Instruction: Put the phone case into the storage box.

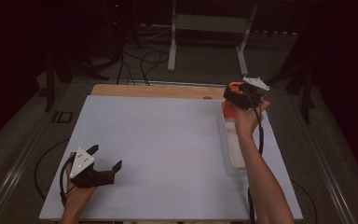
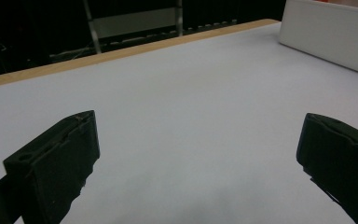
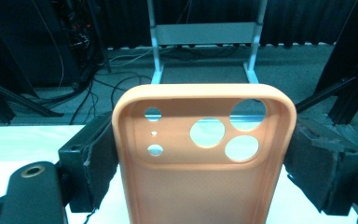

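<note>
- Left tool (image 1: 106,158): low over the near left corner of the tabletop (image 1: 168,140), far from the white bin (image 1: 233,149) that serves as landmark here. Jaws stand wide apart with nothing between them; the left gripper view shows bare white surface in the gap.
- Left hand (image 1: 77,193) grips that tool from behind, its grey three-cornered plate facing up.
- White bin: long and narrow, lying along the right edge of the tabletop. In the left gripper view its side wall (image 2: 331,37) sits at the far right, well apart from the left tool.
- Right forearm reaches up along the bin's right side; right hand (image 1: 247,116) is above the bin's far end.
- Right tool (image 3: 200,158): raised over the far end of the bin, clear of the tabletop, jaws clamped on an orange phone case (image 3: 203,158).
- Phone case relative to the right tool: squarely between the two jaws, each pad pressing one long edge. The case stands upright, its camera-hole end sticking out beyond the jaw tips, hollow side facing the camera.
- Beyond the bin: wooden strip (image 1: 158,90) at the tabletop's far edge, then a white metal frame (image 1: 209,28) on the floor.
</note>
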Demonstrator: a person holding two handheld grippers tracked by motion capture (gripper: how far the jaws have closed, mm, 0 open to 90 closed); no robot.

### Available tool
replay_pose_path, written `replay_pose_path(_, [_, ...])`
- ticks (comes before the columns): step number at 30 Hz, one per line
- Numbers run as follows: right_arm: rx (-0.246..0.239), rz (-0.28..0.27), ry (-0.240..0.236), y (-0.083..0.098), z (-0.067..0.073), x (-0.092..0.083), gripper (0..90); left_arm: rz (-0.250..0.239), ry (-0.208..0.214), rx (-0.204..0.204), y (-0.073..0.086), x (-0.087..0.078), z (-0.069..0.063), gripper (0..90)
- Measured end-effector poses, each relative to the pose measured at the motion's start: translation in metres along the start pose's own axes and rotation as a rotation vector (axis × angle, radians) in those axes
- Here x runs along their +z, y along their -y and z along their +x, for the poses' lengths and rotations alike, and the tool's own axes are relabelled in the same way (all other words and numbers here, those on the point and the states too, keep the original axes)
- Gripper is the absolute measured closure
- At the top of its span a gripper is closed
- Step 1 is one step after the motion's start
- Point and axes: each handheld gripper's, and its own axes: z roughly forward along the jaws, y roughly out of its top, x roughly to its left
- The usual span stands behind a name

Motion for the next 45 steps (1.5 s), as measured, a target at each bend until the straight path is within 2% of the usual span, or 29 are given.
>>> replay_pose_path(22, [0.002,0.056,-0.010,0.011,-0.003,0.009,16.1,-0.006,-0.001,-0.003,0.000,0.000,0.000,0.0])
replay_pose_path(28, [-0.019,0.068,-0.014,0.013,-0.001,0.011,16.1,-0.003,0.000,-0.001,0.000,0.000,0.000,0.0])
replay_pose_path(45, [-0.023,0.113,-0.015,0.017,-0.001,0.017,15.9,-0.001,0.000,0.000,0.000,0.000,0.000,0.0])
